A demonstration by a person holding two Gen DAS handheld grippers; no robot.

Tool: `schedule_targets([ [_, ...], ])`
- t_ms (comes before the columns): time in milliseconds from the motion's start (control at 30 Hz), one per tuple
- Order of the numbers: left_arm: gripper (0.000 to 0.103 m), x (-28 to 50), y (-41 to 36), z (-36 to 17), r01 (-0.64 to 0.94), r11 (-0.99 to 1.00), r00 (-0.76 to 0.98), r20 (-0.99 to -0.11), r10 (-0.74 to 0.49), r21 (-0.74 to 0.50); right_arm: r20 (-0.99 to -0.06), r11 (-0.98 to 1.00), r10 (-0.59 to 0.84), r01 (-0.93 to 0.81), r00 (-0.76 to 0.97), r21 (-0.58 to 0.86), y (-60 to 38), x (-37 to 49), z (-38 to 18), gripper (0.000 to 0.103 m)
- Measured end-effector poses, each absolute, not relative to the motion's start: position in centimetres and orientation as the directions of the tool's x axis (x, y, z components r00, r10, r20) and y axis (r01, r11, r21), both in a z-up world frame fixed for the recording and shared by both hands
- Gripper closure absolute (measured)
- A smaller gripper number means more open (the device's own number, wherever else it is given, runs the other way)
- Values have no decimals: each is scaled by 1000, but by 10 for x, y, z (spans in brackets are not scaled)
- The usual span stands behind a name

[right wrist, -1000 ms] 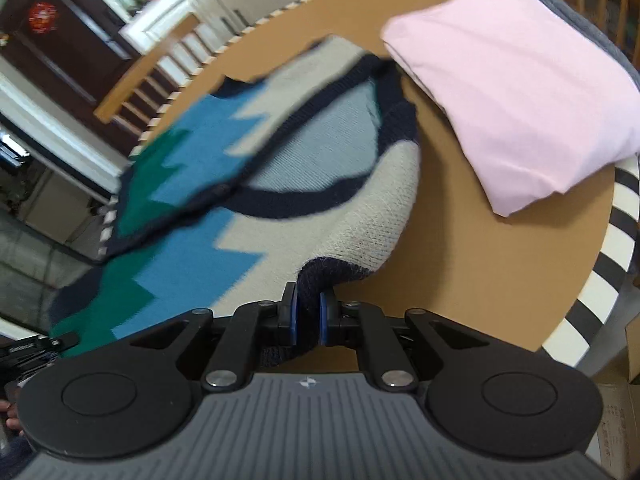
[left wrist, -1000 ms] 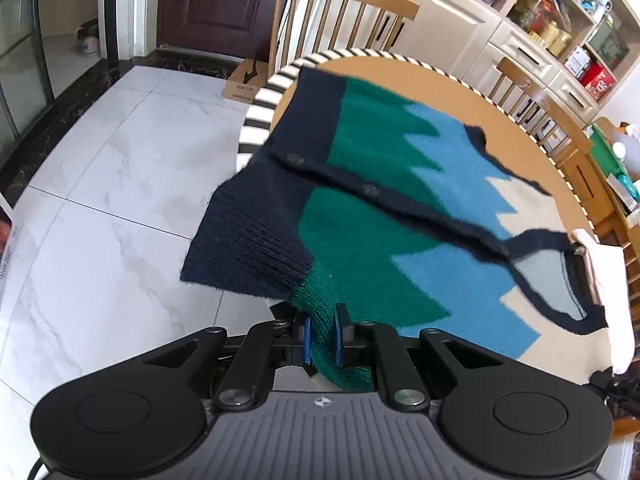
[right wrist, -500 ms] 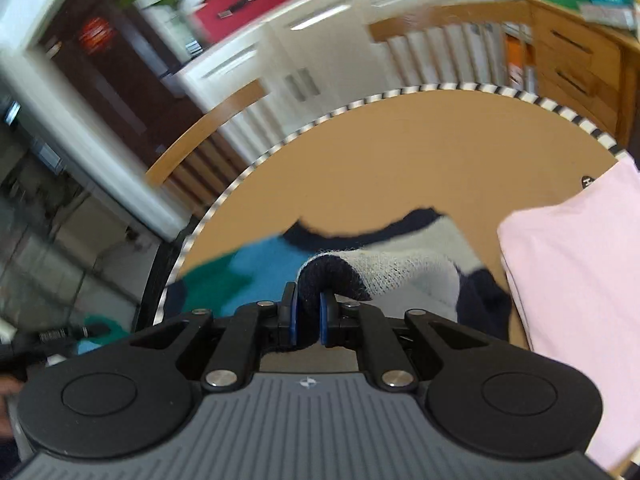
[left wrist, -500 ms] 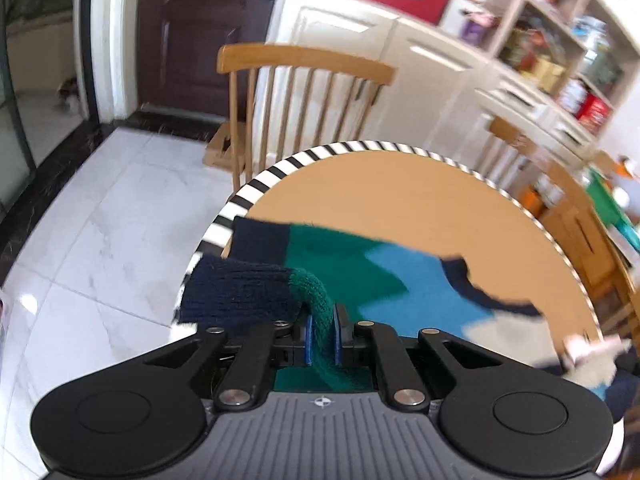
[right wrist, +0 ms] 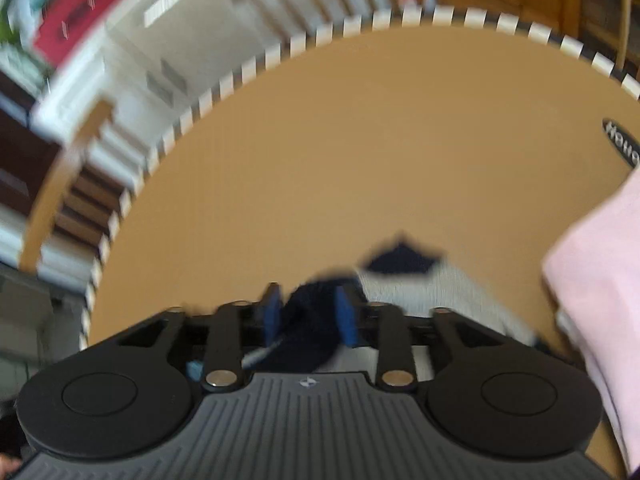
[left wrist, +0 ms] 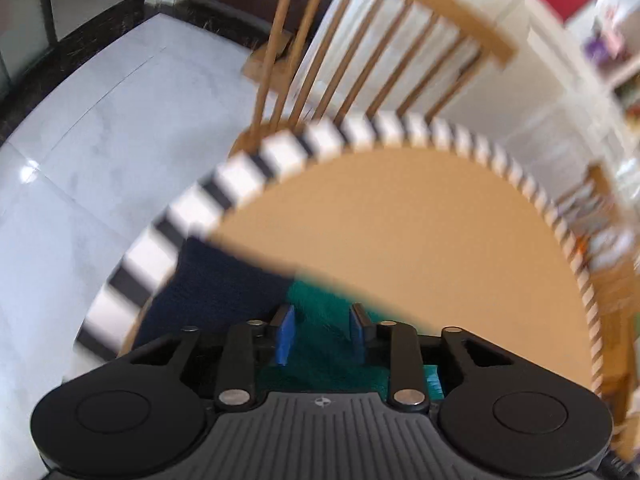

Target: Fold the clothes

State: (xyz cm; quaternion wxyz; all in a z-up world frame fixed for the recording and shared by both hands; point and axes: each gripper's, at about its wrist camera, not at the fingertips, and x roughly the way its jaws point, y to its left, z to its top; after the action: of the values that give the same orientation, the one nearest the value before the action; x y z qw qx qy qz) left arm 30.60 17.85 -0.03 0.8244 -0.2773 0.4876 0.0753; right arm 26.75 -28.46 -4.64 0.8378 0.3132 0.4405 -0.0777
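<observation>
The knitted cardigan lies on the round table. In the left wrist view I see its navy and green hem end [left wrist: 240, 280] just under my left gripper [left wrist: 322, 334], whose jaws stand apart over the green knit. In the right wrist view its navy and cream collar end [right wrist: 404, 276] lies under my right gripper [right wrist: 308, 318], jaws apart around a navy fold. Both frames are blurred by motion. Most of the cardigan is hidden below the grippers.
The table top [left wrist: 400, 216] is tan with a black-and-white striped rim [left wrist: 256, 168]. A folded pink garment [right wrist: 600, 272] lies at the right. A wooden chair [left wrist: 360, 40] stands behind the table, white cabinets [right wrist: 168, 52] beyond, tiled floor [left wrist: 80, 152] at left.
Both grippers carried their cardigan edges forward across the table, folding it over, and have now opened. The patterned front that lay spread out is no longer in view.
</observation>
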Motion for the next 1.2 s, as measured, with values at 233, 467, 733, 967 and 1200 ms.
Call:
schedule_targets([
  [233, 53, 263, 192, 18, -72, 992, 637, -770, -38, -108, -722, 974, 71, 110, 688, 200, -272, 231, -33, 42],
  [467, 47, 220, 187, -20, 41, 999, 601, -799, -18, 9, -771, 1000, -30, 23, 636, -20, -261, 191, -69, 42],
  [733, 96, 218, 183, -37, 50, 998, 647, -763, -4, 37, -776, 991, -16, 112, 631, 71, -272, 182, -82, 89],
  [967, 97, 195, 172, 12, 41, 998, 793, -609, -10, 37, -694, 989, -55, 136, 718, 62, -272, 159, -36, 91],
  [1200, 96, 260, 207, -37, -200, 957, 633, -773, -39, -212, -796, 964, -108, 258, 596, 63, -293, 180, -90, 85],
])
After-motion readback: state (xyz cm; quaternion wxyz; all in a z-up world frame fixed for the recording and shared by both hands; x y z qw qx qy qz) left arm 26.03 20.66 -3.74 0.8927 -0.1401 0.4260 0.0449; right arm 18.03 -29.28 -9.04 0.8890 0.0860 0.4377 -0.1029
